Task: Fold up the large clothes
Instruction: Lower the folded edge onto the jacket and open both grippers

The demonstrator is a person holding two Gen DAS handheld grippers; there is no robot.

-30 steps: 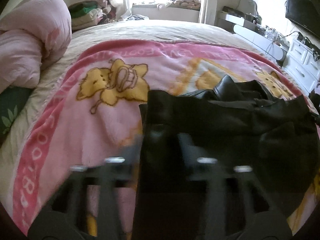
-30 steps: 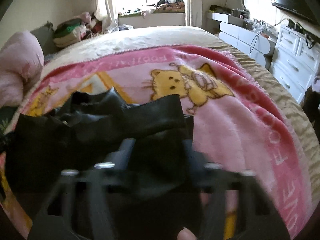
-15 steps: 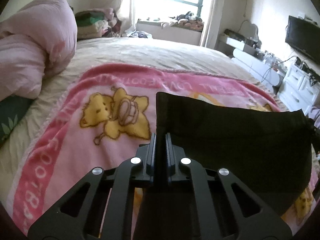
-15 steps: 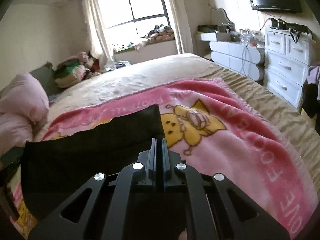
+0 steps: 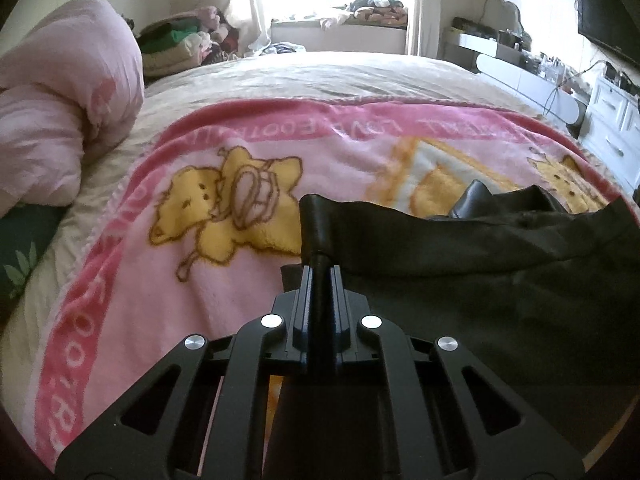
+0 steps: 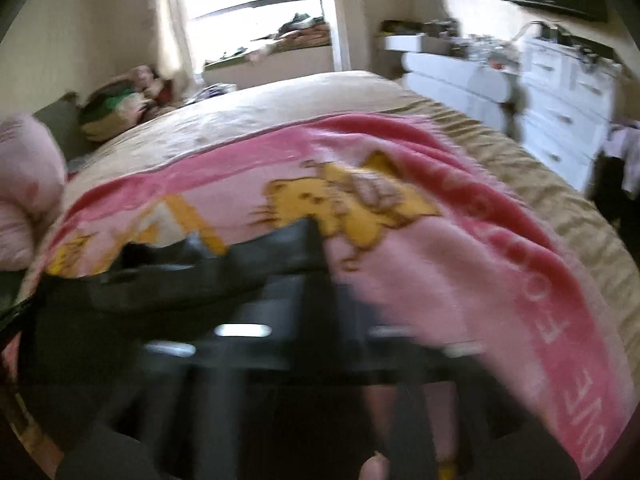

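Observation:
A large black garment (image 5: pixel 480 280) lies on the pink cartoon blanket (image 5: pixel 200 280) on the bed. My left gripper (image 5: pixel 320 268) is shut on the garment's left corner, and a rolled bit of fabric sticks up past its fingertips. In the right wrist view the picture is smeared by motion. There my right gripper (image 6: pixel 320 292) has its jaws opening, spread apart over the garment's right corner (image 6: pixel 288 248). The cloth (image 6: pixel 140 300) sags onto the blanket, and no pad presses on it. A fingertip shows at the bottom edge.
A bunched pink duvet (image 5: pixel 60 120) fills the left side of the bed. Folded clothes (image 5: pixel 172 44) are stacked by the window. White drawers (image 6: pixel 560 120) and a wall television stand to the right. Beige bedspread (image 5: pixel 340 76) stretches beyond the blanket.
Half a second ago both grippers held the garment's top edge raised and taut. Now the edge has sunk toward the blanket, and the right jaws have spread and let the corner go.

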